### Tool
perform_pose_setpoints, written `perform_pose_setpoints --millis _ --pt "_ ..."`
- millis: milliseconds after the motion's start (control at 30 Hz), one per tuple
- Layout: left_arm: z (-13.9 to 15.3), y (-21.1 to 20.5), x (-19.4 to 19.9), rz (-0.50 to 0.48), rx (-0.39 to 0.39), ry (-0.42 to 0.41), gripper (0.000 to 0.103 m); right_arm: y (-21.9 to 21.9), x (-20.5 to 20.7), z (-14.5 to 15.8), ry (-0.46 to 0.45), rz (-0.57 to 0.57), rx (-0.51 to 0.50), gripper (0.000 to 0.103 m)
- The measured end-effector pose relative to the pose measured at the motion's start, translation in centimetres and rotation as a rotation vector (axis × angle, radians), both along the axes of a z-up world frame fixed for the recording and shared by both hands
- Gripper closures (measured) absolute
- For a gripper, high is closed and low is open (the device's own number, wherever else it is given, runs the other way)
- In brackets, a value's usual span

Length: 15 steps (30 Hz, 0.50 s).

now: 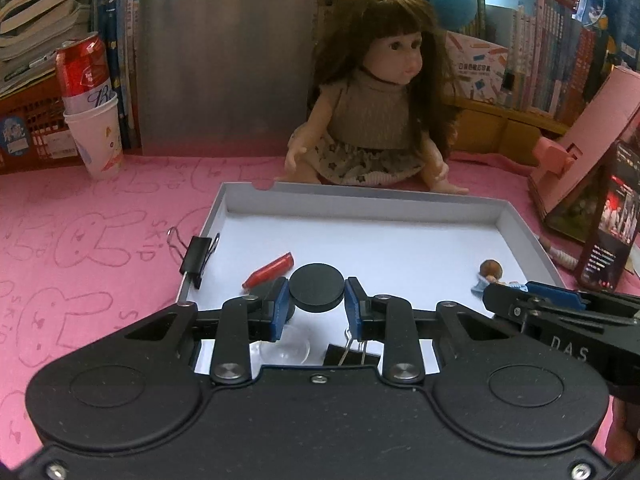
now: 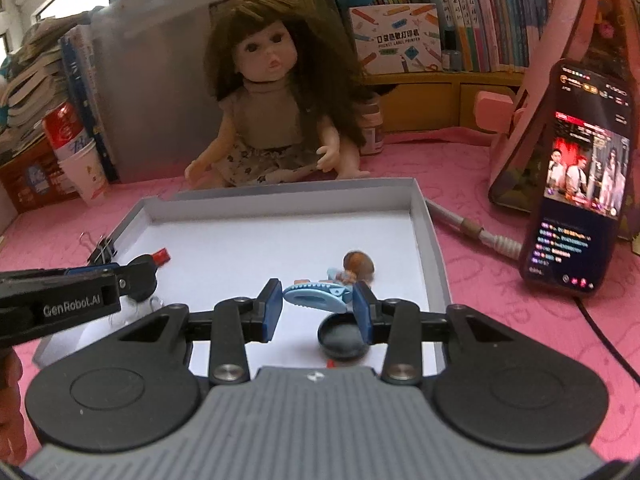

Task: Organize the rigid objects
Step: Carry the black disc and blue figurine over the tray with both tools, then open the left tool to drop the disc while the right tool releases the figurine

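A shallow grey tray [image 1: 400, 197] with a white floor lies on the pink cloth; it also shows in the right wrist view [image 2: 430, 240]. My left gripper [image 1: 317, 304] is shut on a black disc [image 1: 317, 286] and holds it above the tray floor. My right gripper [image 2: 317, 305] is shut on a light blue hair clip [image 2: 316, 298] above the tray. In the tray lie a red crayon [image 1: 269, 270], a small figurine [image 2: 358, 266], a black round cap [image 2: 343, 338], a clear suction cup [image 1: 286, 349] and a binder clip [image 1: 352, 354]. Another binder clip [image 1: 196, 256] sits on the tray's left rim.
A doll [image 1: 372, 104] sits behind the tray. A red can in a paper cup [image 1: 94, 120] stands at the back left. A phone [image 2: 576, 184] leans on a pink stand [image 2: 560, 80] at right, with a cable [image 2: 472, 228] beside the tray. Books line the back.
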<state>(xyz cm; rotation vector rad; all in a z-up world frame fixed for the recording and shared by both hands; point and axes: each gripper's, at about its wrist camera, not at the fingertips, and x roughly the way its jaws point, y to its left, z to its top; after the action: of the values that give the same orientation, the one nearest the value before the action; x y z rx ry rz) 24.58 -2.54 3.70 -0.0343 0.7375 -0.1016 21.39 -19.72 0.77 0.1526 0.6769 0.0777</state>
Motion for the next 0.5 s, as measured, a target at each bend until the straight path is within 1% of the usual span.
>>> perform_pose_setpoints --millis 267,500 --pt "-1.0 -0.5 1.9 0.013 -0.001 0.036 0.075 -0.2 2.0 -0.3 0.028 -0.002 0.011 0.06" --pt "-2.0 -0.5 2.1 0.012 0.003 0.052 0.075 -0.1 2.5 -0.7 0.042 0.014 0.018 0.06"
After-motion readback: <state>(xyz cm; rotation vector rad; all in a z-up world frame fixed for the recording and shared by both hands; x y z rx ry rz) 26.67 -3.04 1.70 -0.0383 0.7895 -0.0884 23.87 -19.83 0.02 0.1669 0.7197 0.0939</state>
